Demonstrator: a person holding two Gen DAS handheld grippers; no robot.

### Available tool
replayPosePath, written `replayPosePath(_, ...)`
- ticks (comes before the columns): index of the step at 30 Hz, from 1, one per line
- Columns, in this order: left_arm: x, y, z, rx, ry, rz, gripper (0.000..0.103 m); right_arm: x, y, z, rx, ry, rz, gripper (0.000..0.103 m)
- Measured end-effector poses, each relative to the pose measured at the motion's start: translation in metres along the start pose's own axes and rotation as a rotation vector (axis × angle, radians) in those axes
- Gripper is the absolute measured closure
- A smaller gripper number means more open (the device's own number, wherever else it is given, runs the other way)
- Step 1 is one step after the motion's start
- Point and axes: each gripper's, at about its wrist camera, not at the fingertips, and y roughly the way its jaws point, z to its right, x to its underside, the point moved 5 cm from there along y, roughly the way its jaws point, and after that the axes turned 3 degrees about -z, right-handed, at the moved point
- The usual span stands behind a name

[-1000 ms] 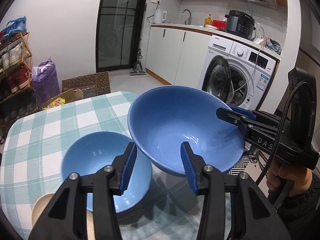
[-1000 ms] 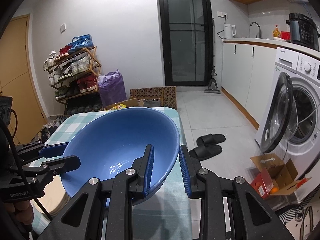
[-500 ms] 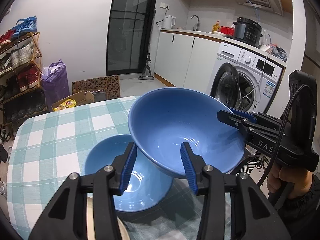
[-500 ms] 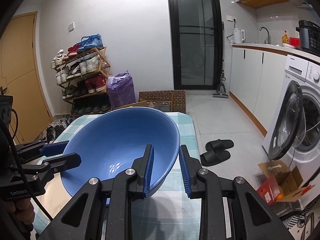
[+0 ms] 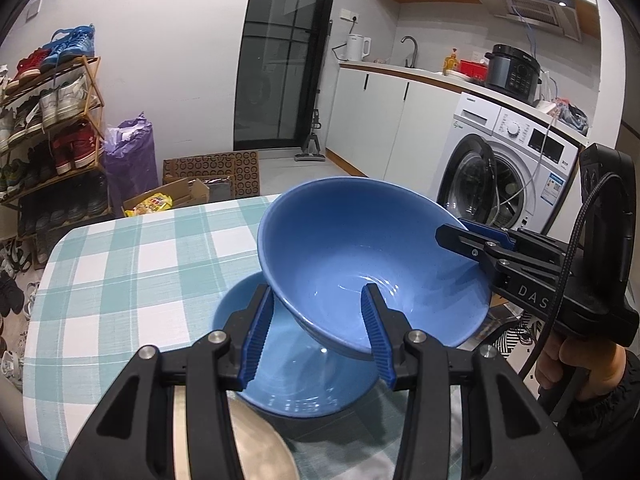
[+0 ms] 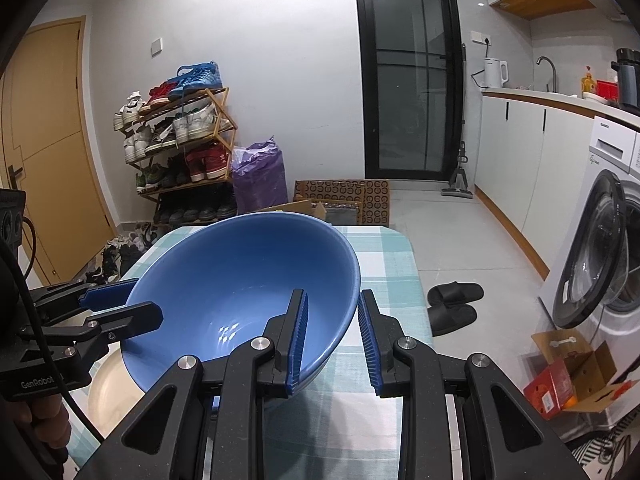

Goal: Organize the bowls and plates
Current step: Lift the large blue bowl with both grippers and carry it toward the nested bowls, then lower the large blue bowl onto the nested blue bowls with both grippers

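A table covered in a teal-and-white checked cloth (image 5: 120,264) fills the foreground of a kitchen, with a washing machine (image 5: 504,176) to the right and a shoe rack (image 6: 180,148) against the far wall.

A large blue bowl (image 5: 360,264) is held in the air above the table, tilted, its opening facing up and toward the left wrist camera. Its base hangs over a smaller blue bowl (image 5: 288,376) that sits upright on the cloth. Just beside that bowl lies a cream plate (image 5: 256,452), partly hidden.

The left gripper (image 5: 320,332) grips the near rim of the large bowl: its fingers stand partly apart, one inside the bowl and one outside.

The right gripper (image 6: 332,340) is closed narrowly on the opposite rim, one pad inside the bowl and one outside. A hand (image 5: 576,364) holds its handle.
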Motion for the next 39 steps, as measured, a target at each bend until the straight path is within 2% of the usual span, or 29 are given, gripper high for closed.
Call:
replayPosePath(20, 0.012, -0.001, -0.035, -0.054, -0.043, -0.014, 0.058, -0.003, 0.036, -0.041, -0.054, -0.033, -0.036, 0.077)
replayPosePath(39, 0.025, 0.015, -0.048, -0.07, -0.046, -0.049, 0.058, 0.006, 0.06, -0.048, -0.07, -0.038, -0.081, 0.077)
